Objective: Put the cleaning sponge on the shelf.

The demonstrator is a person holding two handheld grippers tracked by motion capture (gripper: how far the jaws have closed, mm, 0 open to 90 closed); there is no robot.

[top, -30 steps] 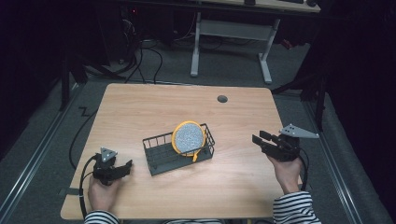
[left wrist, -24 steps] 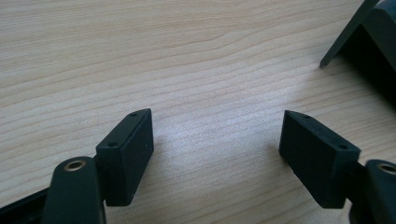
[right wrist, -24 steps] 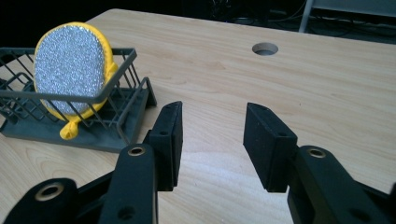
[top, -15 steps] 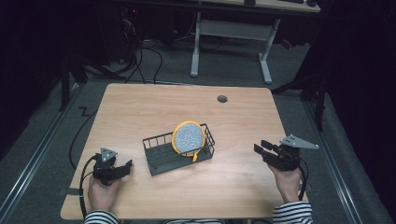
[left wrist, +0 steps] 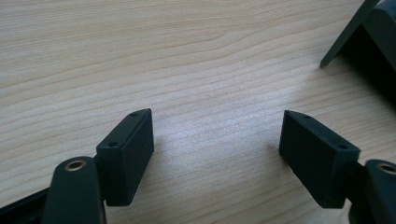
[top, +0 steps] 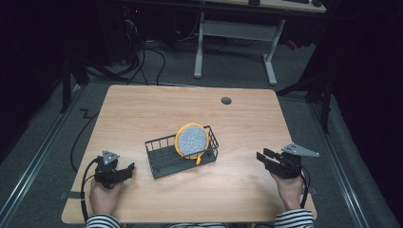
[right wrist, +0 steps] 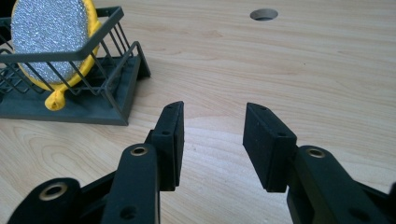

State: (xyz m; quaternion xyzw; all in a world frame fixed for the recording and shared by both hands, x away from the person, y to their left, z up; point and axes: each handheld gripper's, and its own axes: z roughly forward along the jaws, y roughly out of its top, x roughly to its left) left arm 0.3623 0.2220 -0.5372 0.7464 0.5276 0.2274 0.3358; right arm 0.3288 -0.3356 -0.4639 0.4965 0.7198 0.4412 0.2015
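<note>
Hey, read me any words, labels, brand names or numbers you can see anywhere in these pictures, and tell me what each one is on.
No readable text anywhere.
Wire basket: plain dark metal, no label.
Round yellow-rimmed scrubber leaning in the basket: speckled grey face, no print.
Left gripper and right gripper: plain black jaws, no markings.
Wooden table: wood grain and a cable hole, no writing.

Overhead forward-down; low views sharing table (top: 142, 109)

No readable text, no labels, no brand marks, no numbers, no signs were legible on anything pictured
</note>
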